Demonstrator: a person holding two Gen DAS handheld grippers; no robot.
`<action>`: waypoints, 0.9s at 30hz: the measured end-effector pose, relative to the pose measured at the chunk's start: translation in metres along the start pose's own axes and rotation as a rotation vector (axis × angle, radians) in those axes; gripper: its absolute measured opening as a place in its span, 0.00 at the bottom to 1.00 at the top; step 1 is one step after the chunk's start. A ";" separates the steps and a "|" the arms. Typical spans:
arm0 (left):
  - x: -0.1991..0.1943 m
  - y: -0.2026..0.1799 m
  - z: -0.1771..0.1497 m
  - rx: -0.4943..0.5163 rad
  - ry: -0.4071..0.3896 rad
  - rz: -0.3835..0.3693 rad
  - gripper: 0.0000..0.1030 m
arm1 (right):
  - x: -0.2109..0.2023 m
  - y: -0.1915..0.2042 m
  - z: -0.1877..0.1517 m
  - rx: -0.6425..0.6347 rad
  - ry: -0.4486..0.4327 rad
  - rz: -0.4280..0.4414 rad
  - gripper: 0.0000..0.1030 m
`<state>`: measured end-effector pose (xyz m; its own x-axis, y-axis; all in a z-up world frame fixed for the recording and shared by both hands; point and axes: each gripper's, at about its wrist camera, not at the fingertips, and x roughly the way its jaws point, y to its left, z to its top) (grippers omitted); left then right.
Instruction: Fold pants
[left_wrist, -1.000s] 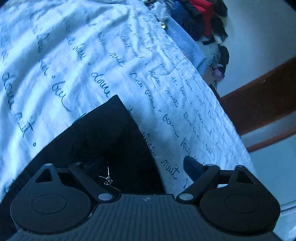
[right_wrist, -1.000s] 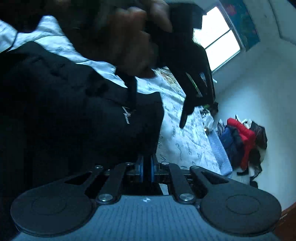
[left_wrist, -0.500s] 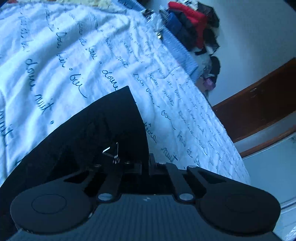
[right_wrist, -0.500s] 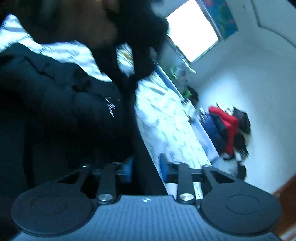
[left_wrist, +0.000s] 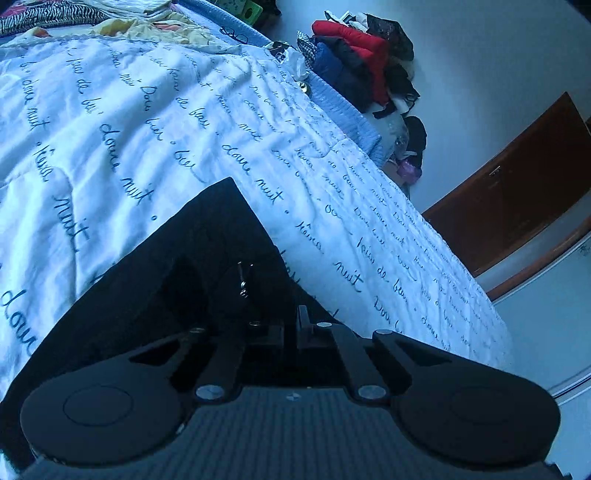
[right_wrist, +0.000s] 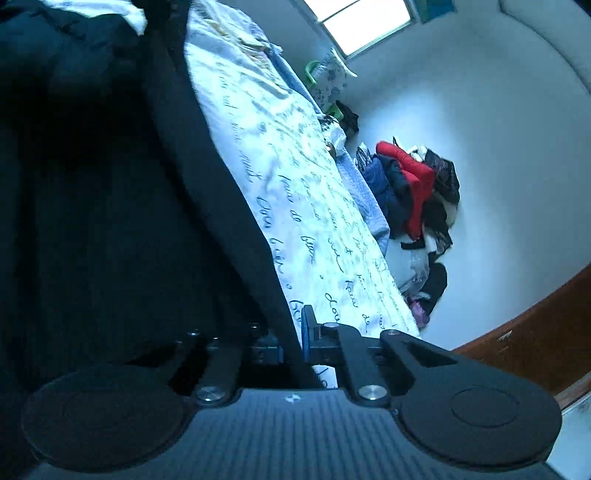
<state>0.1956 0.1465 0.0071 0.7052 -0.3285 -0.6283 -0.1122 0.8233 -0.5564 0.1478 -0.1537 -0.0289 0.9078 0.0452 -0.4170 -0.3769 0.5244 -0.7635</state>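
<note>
The black pants lie on a white bed cover with dark cursive writing. In the left wrist view one corner of the pants points away from me and a small metal zip pull shows on the cloth. My left gripper is shut on the near edge of the pants. In the right wrist view the pants fill the left half and a taut black edge runs into my right gripper, which is shut on it.
A heap of red, blue and black clothes lies on the floor past the bed, also in the right wrist view. A brown wooden door stands at right. A bright window is in the far wall. Yellow bedding lies at the bed's head.
My left gripper went from open to shut on the pants edge. My right gripper opened briefly, then shut on the pants edge. The hand and left gripper left the right wrist view.
</note>
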 end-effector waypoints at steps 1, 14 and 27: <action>-0.004 0.002 -0.001 0.003 -0.003 0.002 0.10 | -0.005 0.002 0.002 -0.007 -0.005 0.002 0.07; -0.065 0.028 -0.023 0.060 -0.001 0.020 0.10 | -0.097 0.041 0.011 -0.042 -0.067 0.059 0.07; -0.097 0.048 -0.061 0.143 -0.002 0.082 0.10 | -0.134 0.079 0.011 -0.040 -0.058 0.161 0.07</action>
<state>0.0792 0.1895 0.0085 0.6992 -0.2570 -0.6671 -0.0684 0.9049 -0.4202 -0.0014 -0.1093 -0.0279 0.8438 0.1759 -0.5071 -0.5243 0.4722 -0.7086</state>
